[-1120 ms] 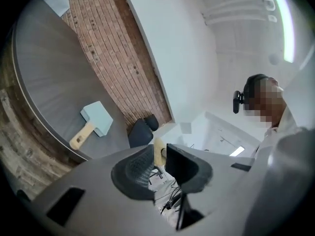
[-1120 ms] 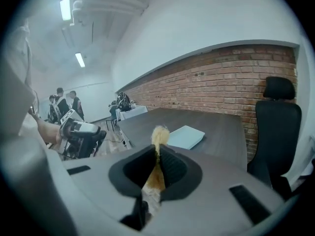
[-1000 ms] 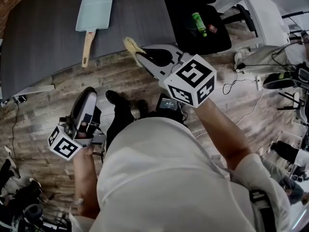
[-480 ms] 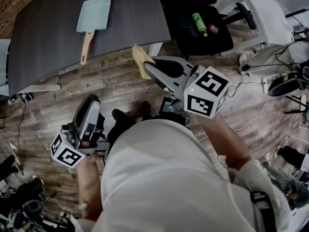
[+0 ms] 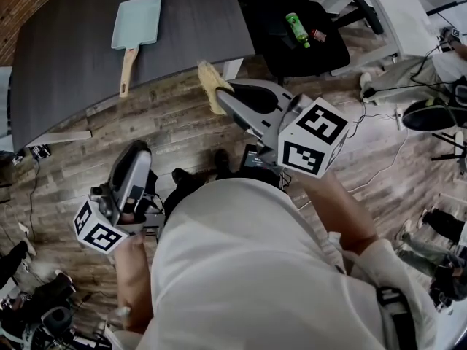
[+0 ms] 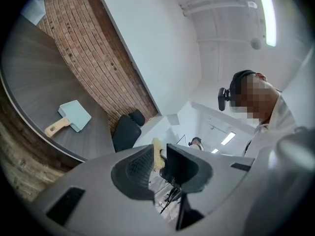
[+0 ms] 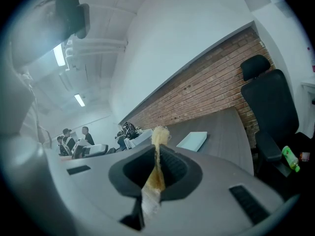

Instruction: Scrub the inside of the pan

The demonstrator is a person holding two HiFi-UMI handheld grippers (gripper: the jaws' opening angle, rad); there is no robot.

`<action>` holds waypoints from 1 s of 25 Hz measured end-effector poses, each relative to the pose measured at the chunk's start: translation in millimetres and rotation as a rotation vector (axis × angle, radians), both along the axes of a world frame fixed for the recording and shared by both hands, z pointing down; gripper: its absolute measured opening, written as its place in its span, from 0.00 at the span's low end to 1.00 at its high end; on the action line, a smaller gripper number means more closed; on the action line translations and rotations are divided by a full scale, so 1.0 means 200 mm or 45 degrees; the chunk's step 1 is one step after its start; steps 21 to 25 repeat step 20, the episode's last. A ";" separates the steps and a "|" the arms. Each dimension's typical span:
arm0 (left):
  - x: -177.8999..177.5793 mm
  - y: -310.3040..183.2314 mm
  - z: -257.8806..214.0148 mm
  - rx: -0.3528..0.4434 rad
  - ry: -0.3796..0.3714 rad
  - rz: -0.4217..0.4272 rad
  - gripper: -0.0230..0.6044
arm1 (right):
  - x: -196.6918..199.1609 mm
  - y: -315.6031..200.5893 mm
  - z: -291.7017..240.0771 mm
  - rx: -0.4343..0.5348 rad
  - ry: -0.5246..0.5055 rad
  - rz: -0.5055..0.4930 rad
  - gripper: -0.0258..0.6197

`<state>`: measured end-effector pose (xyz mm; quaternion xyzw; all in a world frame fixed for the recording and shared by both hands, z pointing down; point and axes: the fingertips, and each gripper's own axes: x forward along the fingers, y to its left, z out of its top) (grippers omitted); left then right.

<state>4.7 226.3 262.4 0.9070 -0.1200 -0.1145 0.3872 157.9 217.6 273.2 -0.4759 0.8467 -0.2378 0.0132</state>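
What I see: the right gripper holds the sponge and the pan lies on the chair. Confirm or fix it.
Wrong in one respect: the pan lies on the table, not on the chair, as the head view shows. The right gripper does hold the sponge.

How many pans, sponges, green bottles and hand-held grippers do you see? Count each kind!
Pan: 1
Sponge: 1
Green bottle: 1
Hand-held grippers: 2 (left hand-held gripper, right hand-held gripper)
Total: 5
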 end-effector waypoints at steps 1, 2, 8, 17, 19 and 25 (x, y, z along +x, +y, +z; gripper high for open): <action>-0.01 -0.01 0.00 -0.004 -0.002 0.005 0.18 | -0.01 -0.01 0.00 -0.001 -0.001 0.003 0.09; -0.01 -0.01 0.01 -0.006 -0.003 0.012 0.18 | -0.02 -0.01 0.00 -0.003 -0.003 0.006 0.09; -0.10 -0.04 -0.02 -0.006 -0.002 0.063 0.18 | -0.11 -0.03 -0.02 -0.006 0.018 0.044 0.09; -0.22 -0.07 -0.05 -0.005 0.016 0.116 0.18 | -0.24 -0.05 -0.03 -0.007 0.080 0.096 0.09; -0.25 -0.05 -0.04 -0.007 0.023 0.123 0.18 | -0.27 -0.04 -0.03 -0.012 0.080 0.103 0.09; -0.26 -0.05 -0.04 -0.007 0.026 0.127 0.18 | -0.28 -0.04 -0.02 -0.014 0.080 0.106 0.09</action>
